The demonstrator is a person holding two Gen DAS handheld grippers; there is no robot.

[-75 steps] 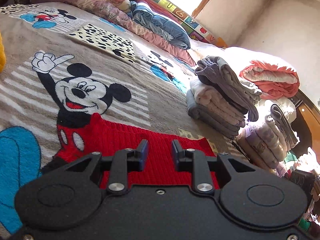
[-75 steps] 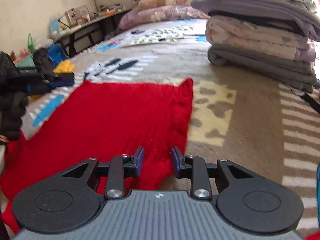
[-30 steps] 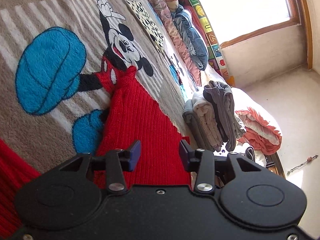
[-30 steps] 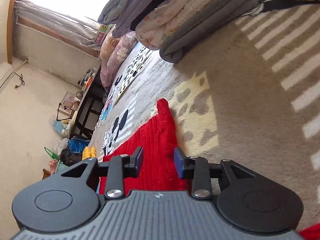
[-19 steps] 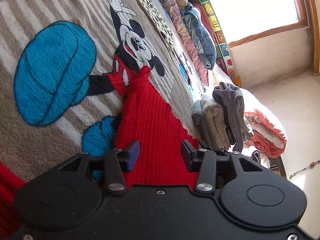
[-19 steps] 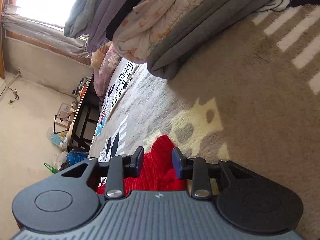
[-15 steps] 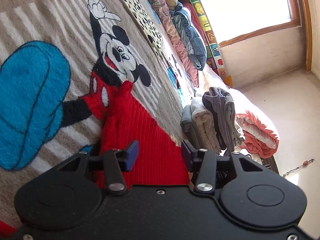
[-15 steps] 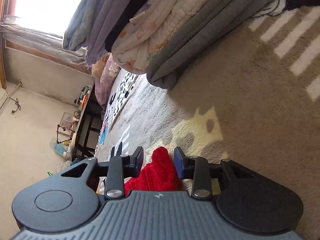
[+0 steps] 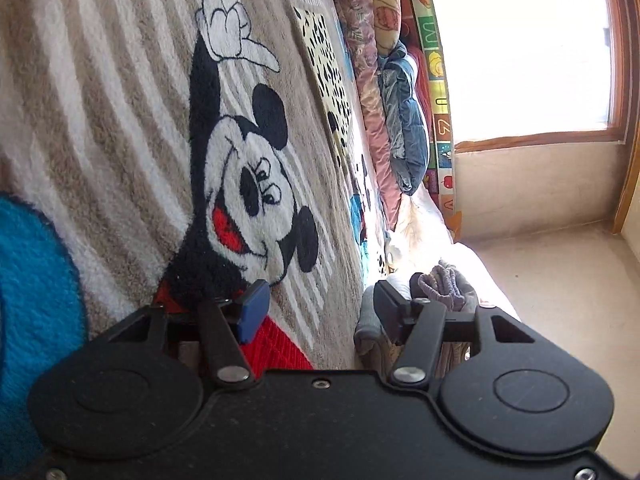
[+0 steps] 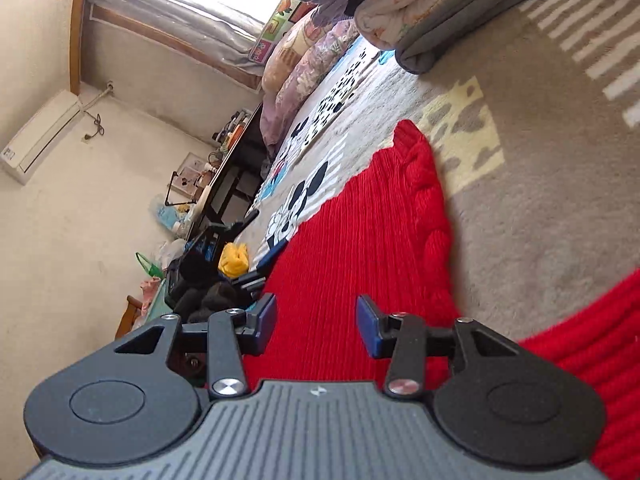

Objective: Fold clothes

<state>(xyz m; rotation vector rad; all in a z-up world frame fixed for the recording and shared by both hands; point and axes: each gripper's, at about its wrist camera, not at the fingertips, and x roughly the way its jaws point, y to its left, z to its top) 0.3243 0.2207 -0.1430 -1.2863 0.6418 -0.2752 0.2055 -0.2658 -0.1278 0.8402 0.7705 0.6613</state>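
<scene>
A red knit garment [image 10: 360, 240] lies flat on the Mickey Mouse blanket [image 10: 540, 200]; another part of it shows at the lower right [image 10: 592, 360]. My right gripper [image 10: 316, 320] is open just above the red knit, nothing between its jaws. My left gripper [image 9: 316, 304] is open over the blanket [image 9: 120, 120]; a small corner of the red garment [image 9: 276, 352] shows beside its left finger. The left gripper also appears in the right wrist view [image 10: 244, 276] at the garment's far edge.
A stack of folded clothes [image 10: 440, 8] sits on the bed ahead of the right gripper and shows in the left wrist view [image 9: 440, 288]. Pillows [image 10: 304, 64] line the window side. A yellow item [image 10: 234, 258] and a dark table [image 10: 224, 184] stand beyond the bed.
Both grippers have opened wider. The right gripper let go of the red corner and pulled back, so the garment lies flat. The left gripper moved forward past the garment's edge.
</scene>
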